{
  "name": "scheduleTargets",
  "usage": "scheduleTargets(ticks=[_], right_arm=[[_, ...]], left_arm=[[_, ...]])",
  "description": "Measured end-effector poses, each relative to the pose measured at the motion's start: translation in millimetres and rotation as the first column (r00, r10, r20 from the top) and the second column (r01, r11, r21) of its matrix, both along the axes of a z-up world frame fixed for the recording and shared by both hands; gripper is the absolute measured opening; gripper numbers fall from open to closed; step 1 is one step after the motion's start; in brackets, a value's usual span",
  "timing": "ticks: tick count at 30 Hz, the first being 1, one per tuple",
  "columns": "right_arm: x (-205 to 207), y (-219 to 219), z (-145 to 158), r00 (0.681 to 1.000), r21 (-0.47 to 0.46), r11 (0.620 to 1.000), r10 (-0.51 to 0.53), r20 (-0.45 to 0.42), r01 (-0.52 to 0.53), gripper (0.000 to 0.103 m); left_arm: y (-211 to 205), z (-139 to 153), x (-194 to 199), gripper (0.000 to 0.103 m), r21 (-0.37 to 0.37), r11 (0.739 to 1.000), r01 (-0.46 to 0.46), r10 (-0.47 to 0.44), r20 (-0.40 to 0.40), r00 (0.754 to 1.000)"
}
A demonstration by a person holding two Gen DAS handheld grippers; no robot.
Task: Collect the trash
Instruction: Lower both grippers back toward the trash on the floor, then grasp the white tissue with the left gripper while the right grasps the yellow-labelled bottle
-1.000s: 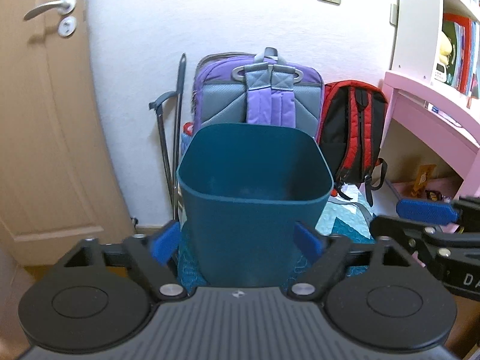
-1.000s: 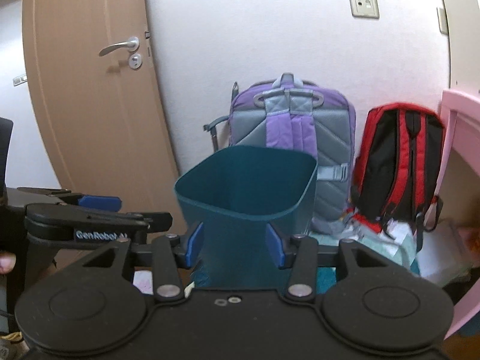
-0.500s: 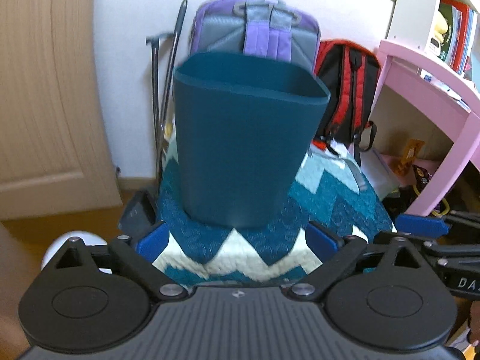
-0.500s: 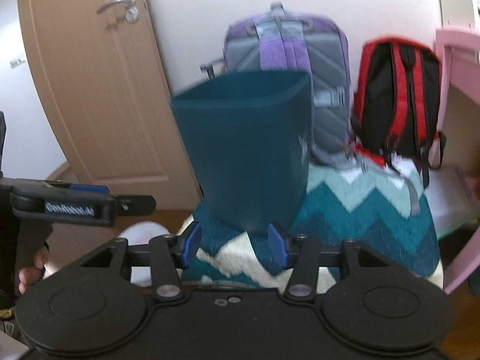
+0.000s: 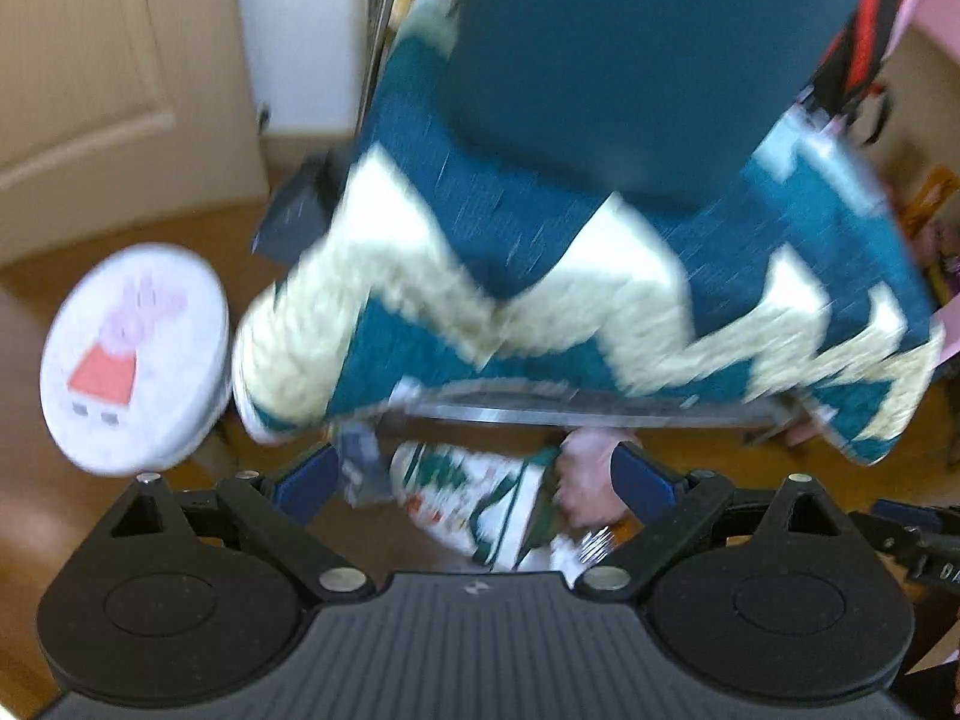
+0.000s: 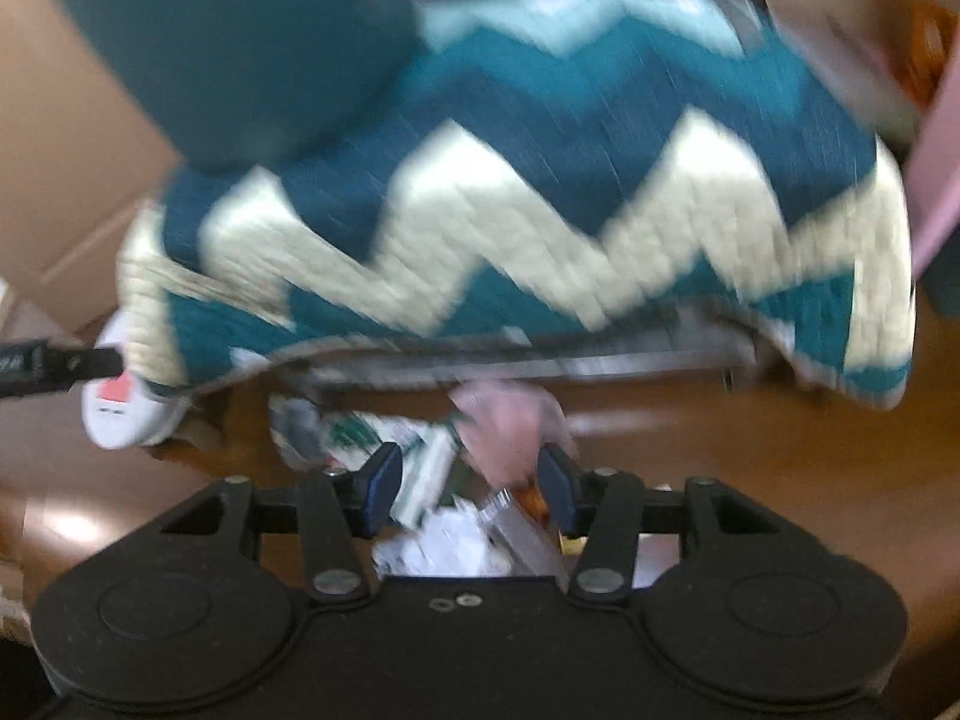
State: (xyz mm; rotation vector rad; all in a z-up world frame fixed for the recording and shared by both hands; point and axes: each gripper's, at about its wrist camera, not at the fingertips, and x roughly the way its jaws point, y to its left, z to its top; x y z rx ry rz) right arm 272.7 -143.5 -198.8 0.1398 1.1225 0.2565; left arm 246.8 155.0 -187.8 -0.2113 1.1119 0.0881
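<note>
Both your views are smeared with motion blur, so fine detail is soft. The trash lies on the smooth brown wooden floor (image 5: 120, 540), under the front edge of a low seat draped in a thick quilted cloth (image 5: 600, 300) with a teal and cream zigzag. You can make out a flat white carton with green print (image 5: 480, 498), a soft pink crumpled piece (image 5: 585, 480) touching its right side, and crumpled white paper (image 6: 450, 540) nearest the right camera; something shiny and foil-like lies beside the paper, too blurred to name. The dark teal plastic bin (image 5: 630, 60), smooth-walled with rounded corners, stands on the quilt above. Your left gripper (image 5: 474, 480) has just been opening and its blue pads stand wide apart, with the carton and pink piece seen between them but not pressed. Your right gripper (image 6: 468, 486) has also been opening; its pads stand apart around the pink piece and carton edge, gripping nothing. The quilt's hanging hem and a metal bar (image 5: 600, 414) under it overhang the litter. A round white stool with a pink cartoon print (image 5: 132, 354) stands just left of the seat.
</note>
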Motion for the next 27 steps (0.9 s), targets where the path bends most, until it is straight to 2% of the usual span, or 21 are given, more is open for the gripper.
scheduleTargets(ticks=[5, 9, 12, 17, 21, 24, 27], right_arm=[[20.5, -21.6, -67.8, 0.985, -0.031, 0.993, -0.117, -0.124, 0.114, 0.05], [36.3, -34.3, -115.1, 0.954, -0.052, 0.977, -0.215, -0.211, 0.209, 0.05], [46.3, -42.7, -152.6, 0.916, -0.055, 0.958, -0.285, -0.283, 0.281, 0.05], [58.9, -55.3, -207.0, 0.853, -0.062, 0.923, -0.374, -0.364, 0.379, 0.05], [65.7, -65.8, -244.0, 0.801, -0.083, 0.893, -0.435, -0.412, 0.442, 0.05], [70.6, -70.2, -267.8, 0.763, -0.108, 0.872, -0.472, -0.441, 0.477, 0.05], [71.6, -79.5, -287.9, 0.706, -0.114, 0.828, -0.533, -0.466, 0.549, 0.05]], left_arm=[[2.1, -64.4, 14.1, 0.098, -0.032, 0.999, 0.021, -0.025, -0.134, 0.991], [-17.5, -107.2, 25.0, 0.098, -0.044, 0.989, 0.14, -0.146, -0.204, 0.968], [-36.7, -131.9, 30.5, 0.098, -0.055, 0.97, 0.235, -0.241, -0.234, 0.942], [-78.4, -176.4, 31.0, 0.098, -0.077, 0.912, 0.402, -0.407, -0.274, 0.871], [-108.1, -208.8, 23.2, 0.098, -0.076, 0.848, 0.525, -0.523, -0.28, 0.805], [-129.4, -228.0, 11.9, 0.098, -0.047, 0.79, 0.612, -0.599, -0.276, 0.752], [-144.2, -244.8, 6.7, 0.098, -0.041, 0.755, 0.654, -0.637, -0.281, 0.718]])
